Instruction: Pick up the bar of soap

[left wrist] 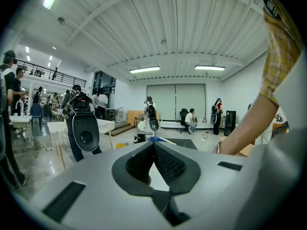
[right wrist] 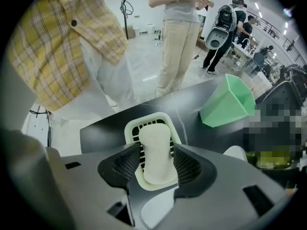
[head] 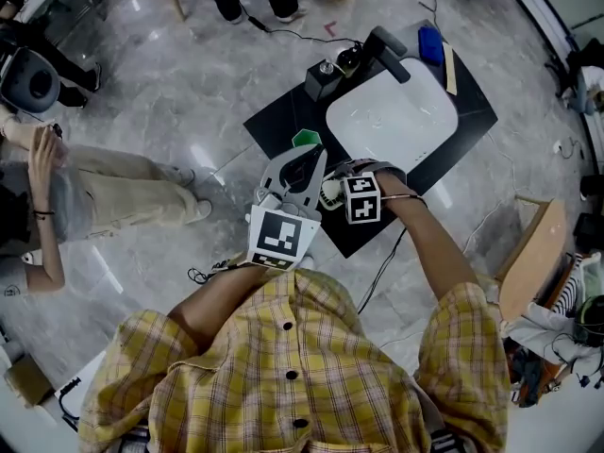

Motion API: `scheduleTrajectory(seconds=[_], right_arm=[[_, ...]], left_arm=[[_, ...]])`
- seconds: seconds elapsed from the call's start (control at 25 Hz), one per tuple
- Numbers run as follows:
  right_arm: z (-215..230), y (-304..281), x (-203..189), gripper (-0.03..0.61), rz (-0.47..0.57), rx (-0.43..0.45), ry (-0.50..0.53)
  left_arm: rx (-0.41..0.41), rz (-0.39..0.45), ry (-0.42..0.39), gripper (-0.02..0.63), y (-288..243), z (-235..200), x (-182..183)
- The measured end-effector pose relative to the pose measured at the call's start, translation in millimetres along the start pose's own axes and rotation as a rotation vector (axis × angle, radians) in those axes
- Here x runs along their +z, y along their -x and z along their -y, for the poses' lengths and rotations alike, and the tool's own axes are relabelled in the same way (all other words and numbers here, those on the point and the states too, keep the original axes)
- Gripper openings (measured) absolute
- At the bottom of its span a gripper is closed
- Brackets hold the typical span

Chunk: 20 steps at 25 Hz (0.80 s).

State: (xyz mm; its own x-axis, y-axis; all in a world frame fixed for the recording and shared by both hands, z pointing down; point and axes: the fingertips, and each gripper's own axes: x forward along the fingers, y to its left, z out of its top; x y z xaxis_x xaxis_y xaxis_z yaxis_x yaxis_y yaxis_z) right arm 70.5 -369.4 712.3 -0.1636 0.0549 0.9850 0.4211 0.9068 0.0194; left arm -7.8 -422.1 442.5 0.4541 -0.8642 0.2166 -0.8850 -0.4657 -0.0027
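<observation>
The pale bar of soap [right wrist: 154, 138] lies in a cream slotted soap dish [right wrist: 146, 118] on a black mat [right wrist: 110, 126]. My right gripper [right wrist: 156, 147] straddles the bar, one ribbed pad on each long side, jaws wide and not squeezing it. In the head view the right gripper [head: 332, 191] sits low over the dish at the mat's near edge, which hides the soap. My left gripper [head: 300, 163] is raised beside it with its jaws together. In its own view the left gripper [left wrist: 153, 145] points out into the room and holds nothing.
A green cup [right wrist: 230, 102] lies tipped on the mat to the right of the dish. A white basin [head: 392, 116] fills the middle of the mat, with a dark tap [head: 387, 53] behind it. A person [head: 104, 192] stands at the left on the marble floor.
</observation>
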Motion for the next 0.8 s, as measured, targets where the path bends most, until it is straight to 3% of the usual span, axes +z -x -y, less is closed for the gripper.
scheduleTrajectory(seconds=[0.32,0.8], right_arm=[[0,-13,1,0.207,-0.023,0.032,0.045],[-5,-18,-1,0.206,-0.092,0.179,0.089]], left_arm=[[0.004,-0.001,0.006,0.011,-4,-7,-2],[0.007,0.009,0.024,0.011,-8,-12,-4]])
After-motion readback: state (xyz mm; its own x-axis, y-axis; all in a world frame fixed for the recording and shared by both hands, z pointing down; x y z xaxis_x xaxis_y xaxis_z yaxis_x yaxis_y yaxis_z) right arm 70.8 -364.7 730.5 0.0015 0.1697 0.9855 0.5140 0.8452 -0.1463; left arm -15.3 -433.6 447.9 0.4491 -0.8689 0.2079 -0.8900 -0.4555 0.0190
